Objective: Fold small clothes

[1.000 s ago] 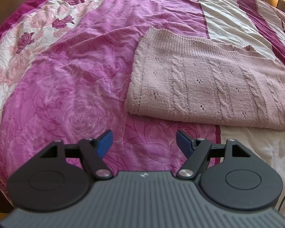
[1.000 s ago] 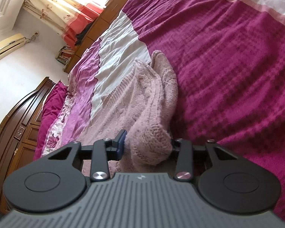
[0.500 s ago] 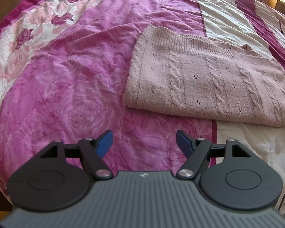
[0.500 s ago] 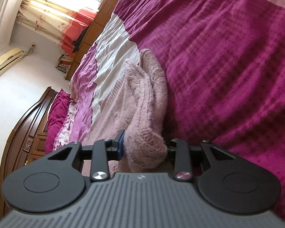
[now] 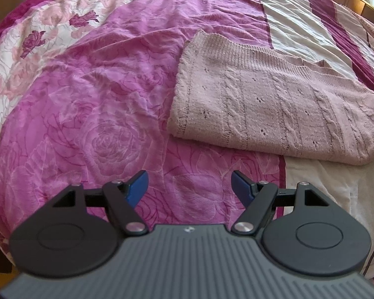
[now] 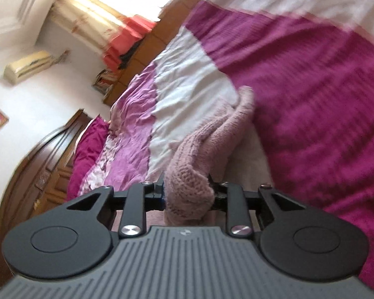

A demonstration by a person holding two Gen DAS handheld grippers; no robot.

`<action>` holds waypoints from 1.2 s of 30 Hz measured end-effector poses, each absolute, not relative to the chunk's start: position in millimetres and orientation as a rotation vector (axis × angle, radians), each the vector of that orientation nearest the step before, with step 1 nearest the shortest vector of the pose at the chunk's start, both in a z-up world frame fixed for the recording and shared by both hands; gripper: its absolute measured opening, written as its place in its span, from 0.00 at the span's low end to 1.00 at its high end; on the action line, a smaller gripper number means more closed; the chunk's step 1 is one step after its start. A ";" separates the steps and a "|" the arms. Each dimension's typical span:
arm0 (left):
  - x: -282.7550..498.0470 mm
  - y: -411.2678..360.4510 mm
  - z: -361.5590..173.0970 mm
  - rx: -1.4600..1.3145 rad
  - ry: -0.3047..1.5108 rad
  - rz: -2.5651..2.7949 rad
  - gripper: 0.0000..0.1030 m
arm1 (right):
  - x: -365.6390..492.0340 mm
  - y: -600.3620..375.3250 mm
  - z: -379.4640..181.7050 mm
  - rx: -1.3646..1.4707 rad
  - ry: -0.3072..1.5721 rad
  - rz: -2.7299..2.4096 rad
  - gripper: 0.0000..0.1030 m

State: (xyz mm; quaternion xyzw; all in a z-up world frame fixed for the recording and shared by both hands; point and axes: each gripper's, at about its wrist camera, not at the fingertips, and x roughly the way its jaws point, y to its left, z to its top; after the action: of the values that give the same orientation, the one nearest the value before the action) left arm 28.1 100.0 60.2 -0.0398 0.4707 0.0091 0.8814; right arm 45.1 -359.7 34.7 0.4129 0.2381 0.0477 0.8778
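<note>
Pink knitted sweater (image 5: 274,104) lying folded on bedspread (image 5: 87,99); one bunched end pinched in right gripper (image 6: 187,194), jaws just closing. Left gripper (image 5: 189,186) wide apart, empty, above bedspread.

**Left gripper spread and empty, right gripper pinched on knit**

The left gripper (image 5: 189,186) points steeply down, its 2 blue pads (image 5: 137,186) spread wide at 9 and 3 o'clock, with nothing between them. The right gripper (image 6: 187,194) points more nearly level and is rolled to one side; its jaws have just been closing, and they press a bunched fold of the pink sweater (image 6: 189,189) from 9 and 3 o'clock.
</note>
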 end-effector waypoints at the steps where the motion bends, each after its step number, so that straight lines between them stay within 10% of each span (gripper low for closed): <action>1: 28.0 101.5 60.4 -0.086 0.979 0.020 0.73 | 45.9 -356.1 39.9 0.851 0.493 0.106 0.28; 36: 30.4 192.3 78.3 -0.155 0.885 0.101 0.73 | 104.9 -68.4 107.6 0.335 0.577 0.535 0.26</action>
State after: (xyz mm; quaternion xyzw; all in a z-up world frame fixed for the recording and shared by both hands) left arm 30.4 192.3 78.3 -0.0748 0.4274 0.0489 0.8996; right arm 104.9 -68.4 107.6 0.1626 0.2798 0.2596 0.9099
